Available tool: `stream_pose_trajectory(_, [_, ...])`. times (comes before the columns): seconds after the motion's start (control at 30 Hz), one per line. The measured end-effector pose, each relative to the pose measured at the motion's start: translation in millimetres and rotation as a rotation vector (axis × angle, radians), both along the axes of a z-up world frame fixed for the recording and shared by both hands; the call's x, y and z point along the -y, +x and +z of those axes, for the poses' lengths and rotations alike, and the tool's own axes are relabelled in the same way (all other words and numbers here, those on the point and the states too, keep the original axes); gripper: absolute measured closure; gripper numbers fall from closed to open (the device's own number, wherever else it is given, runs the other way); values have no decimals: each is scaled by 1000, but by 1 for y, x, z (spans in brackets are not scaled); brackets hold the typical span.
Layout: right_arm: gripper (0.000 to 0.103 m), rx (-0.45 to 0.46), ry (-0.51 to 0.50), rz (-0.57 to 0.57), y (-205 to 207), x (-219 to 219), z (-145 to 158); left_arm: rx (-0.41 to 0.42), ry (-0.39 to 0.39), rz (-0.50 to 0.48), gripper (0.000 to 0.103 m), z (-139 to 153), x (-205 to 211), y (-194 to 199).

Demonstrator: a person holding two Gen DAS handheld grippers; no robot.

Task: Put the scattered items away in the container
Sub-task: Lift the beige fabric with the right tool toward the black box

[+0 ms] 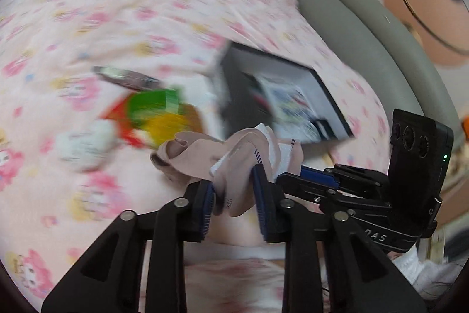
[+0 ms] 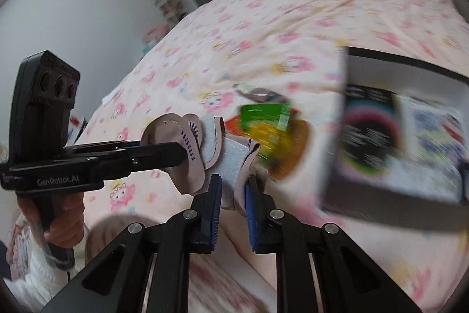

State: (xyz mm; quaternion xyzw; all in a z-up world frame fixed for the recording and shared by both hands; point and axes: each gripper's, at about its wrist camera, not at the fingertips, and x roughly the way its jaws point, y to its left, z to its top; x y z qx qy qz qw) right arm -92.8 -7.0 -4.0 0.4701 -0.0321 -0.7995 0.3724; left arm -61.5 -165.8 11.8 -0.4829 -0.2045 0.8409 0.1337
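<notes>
A beige fabric wrap (image 1: 202, 154) with white velcro patches hangs above the bed, gripped from two sides. My left gripper (image 1: 233, 191) is shut on its lower fold. My right gripper (image 2: 233, 191) is shut on the white-strapped end of the wrap (image 2: 231, 163). In the left wrist view the right gripper (image 1: 288, 175) comes in from the right. In the right wrist view the left gripper (image 2: 187, 151) comes in from the left. The black-rimmed box (image 1: 331, 96) lies open on the bed just beyond, with printed cards inside; it is blurred in both views (image 2: 410, 66).
On the pink patterned bedsheet (image 1: 132, 5) lie a green and yellow packet (image 1: 155, 113), a dark flat packet (image 1: 126, 77) and a white soft item (image 1: 85, 145). A grey padded bed edge (image 1: 351, 19) curves behind the box. A hand (image 2: 64, 225) holds the left gripper's handle.
</notes>
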Motion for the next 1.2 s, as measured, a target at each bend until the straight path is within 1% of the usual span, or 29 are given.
stream_pose_trajectory(0.07, [89,15,-12,-29,8,-43,-1,24,-17,-70,76,-4,-39,-9])
stream_pose_trajectory(0.1, [89,26,-4,-50,8,-62,-5,50,-13,-119,76,-9,-65,-15])
stream_pose_trajectory(0.17, [89,59,34,-129,6,-104,-18,90,6,-184,76,-20,-100,-27])
stream_pose_trajectory(0.2, [89,74,45,-161,5,-121,-23,119,8,-212,76,-31,-121,-39])
stream_pose_trajectory(0.27, [89,93,54,-209,4,-151,-32,178,-3,-232,72,-52,-146,-56])
stream_pose_trajectory(0.3, [89,93,60,-232,5,-162,-36,239,-13,-230,72,-69,-158,-65])
stream_pose_trajectory(0.33, [89,91,62,-257,6,-173,-39,274,-27,-226,72,-79,-164,-68])
stream_pose_trajectory(0.37, [89,92,52,-270,8,-180,-41,299,-39,-219,72,-88,-167,-70])
stream_pose_trajectory(0.4, [89,97,40,-279,9,-185,-44,318,-70,-209,71,-95,-169,-69])
stream_pose_trajectory(0.47, [89,120,35,-299,9,-192,-56,322,-115,-175,71,-99,-164,-65])
stream_pose_trajectory(0.53, [89,124,81,-333,7,-194,-67,327,-98,-123,65,-100,-152,-62])
stream_pose_trajectory(0.6, [89,125,111,-359,4,-196,-74,332,-97,-76,64,-101,-144,-63])
stream_pose_trajectory(0.67, [87,145,114,-368,2,-197,-81,333,-108,-30,64,-101,-138,-64])
stream_pose_trajectory(0.7, [82,160,114,-359,0,-194,-84,334,-104,-8,61,-100,-135,-65])
stream_pose_trajectory(0.73, [78,169,122,-353,0,-193,-86,336,-100,7,53,-100,-132,-66])
stream_pose_trajectory(0.77, [69,180,137,-345,-2,-191,-91,340,-99,22,50,-101,-131,-67])
stream_pose_trajectory(0.8, [63,193,155,-340,-2,-187,-94,352,-100,29,50,-103,-129,-68])
stream_pose_trajectory(0.87, [60,249,181,-325,-5,-181,-105,378,-104,24,50,-109,-130,-70])
stream_pose_trajectory(0.9, [59,294,178,-316,-9,-179,-112,389,-112,14,50,-112,-132,-71])
stream_pose_trajectory(0.93, [59,332,162,-310,-13,-177,-119,390,-118,7,50,-114,-133,-72])
stream_pose_trajectory(1.0, [58,382,80,-321,-19,-177,-126,378,-126,-10,50,-114,-138,-71])
stream_pose_trajectory(1.03, [59,383,41,-323,-21,-176,-128,369,-129,-13,50,-112,-140,-71])
stream_pose_trajectory(1.1, [80,337,-19,-304,-19,-174,-123,353,-140,-9,51,-108,-141,-70])
stream_pose_trajectory(1.13, [82,299,-29,-303,-16,-174,-117,351,-139,-7,51,-107,-141,-69])
stream_pose_trajectory(1.2, [93,231,-24,-311,-9,-175,-106,355,-101,-8,51,-108,-137,-68])
